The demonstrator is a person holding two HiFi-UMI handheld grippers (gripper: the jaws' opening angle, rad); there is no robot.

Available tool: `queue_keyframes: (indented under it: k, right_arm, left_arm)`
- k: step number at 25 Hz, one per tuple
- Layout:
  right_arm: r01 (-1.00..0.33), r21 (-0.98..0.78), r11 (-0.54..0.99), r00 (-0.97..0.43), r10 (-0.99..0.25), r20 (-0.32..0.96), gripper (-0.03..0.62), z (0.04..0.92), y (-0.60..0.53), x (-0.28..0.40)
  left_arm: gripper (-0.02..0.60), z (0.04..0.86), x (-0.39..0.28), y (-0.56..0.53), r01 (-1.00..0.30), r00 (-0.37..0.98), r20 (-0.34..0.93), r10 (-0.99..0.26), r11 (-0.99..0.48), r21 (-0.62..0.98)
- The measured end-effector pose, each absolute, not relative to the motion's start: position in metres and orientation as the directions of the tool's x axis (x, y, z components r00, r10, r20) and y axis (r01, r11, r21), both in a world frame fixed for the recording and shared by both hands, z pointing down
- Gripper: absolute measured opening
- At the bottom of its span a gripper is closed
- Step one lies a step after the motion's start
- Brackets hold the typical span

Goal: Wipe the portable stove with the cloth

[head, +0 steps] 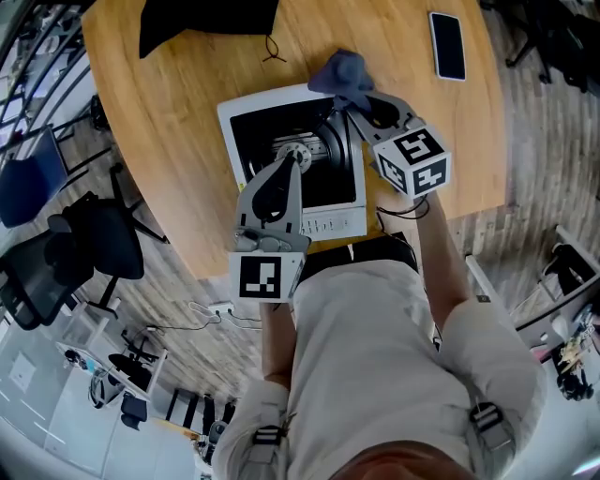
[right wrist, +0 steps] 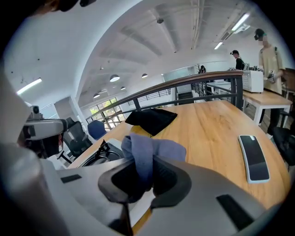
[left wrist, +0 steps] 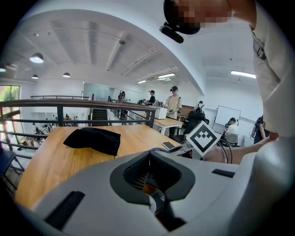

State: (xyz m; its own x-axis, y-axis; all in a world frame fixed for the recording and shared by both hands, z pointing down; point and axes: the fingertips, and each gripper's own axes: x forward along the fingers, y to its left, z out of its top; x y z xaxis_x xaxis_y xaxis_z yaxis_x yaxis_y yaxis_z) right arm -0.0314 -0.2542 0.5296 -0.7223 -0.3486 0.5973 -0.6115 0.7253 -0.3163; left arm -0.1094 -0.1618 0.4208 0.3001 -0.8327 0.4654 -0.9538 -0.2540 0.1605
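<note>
Right gripper [right wrist: 139, 171] is squeezed tight on the blue cloth [right wrist: 154, 150]. The cloth is bunched up and a puff of it sticks out past the tips. From the head view, the cloth is over the far right corner of the stove [head: 228, 119]. I cannot tell if the cloth touches the stove.

Left gripper [head: 298, 161] has its two jaws pressed together with nothing held between them. It hangs over the near part of the stove, right by the round burner [head: 292, 150] in the middle. I cannot tell if it touches the stove.

The stove is white with a black top. It sits on the round wooden worktop [head: 159, 141], close to the near edge, in front of the person.

A dark phone [head: 448, 44] lies flat on the worktop, far off to the right of the stove. A black bag [head: 208, 22] lies at the far side of the worktop, well apart from the stove.

Each gripper has a white cube with black square marks on it. The person [head: 375, 347] stands at the edge of the worktop and holds one gripper in each hand
</note>
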Motion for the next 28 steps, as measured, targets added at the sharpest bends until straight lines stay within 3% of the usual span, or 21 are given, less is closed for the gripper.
queue_keyframes:
  k: [28]
  right_arm:
    - [-0.608, -0.362, 0.707, -0.722, -0.303, 0.622, 0.072, 0.534, -0.168, -0.008]
  left_arm:
    - [0.02, 0.421, -0.092, -0.134, -0.943, 0.333, 0.474, -0.815, -0.292, 0.161]
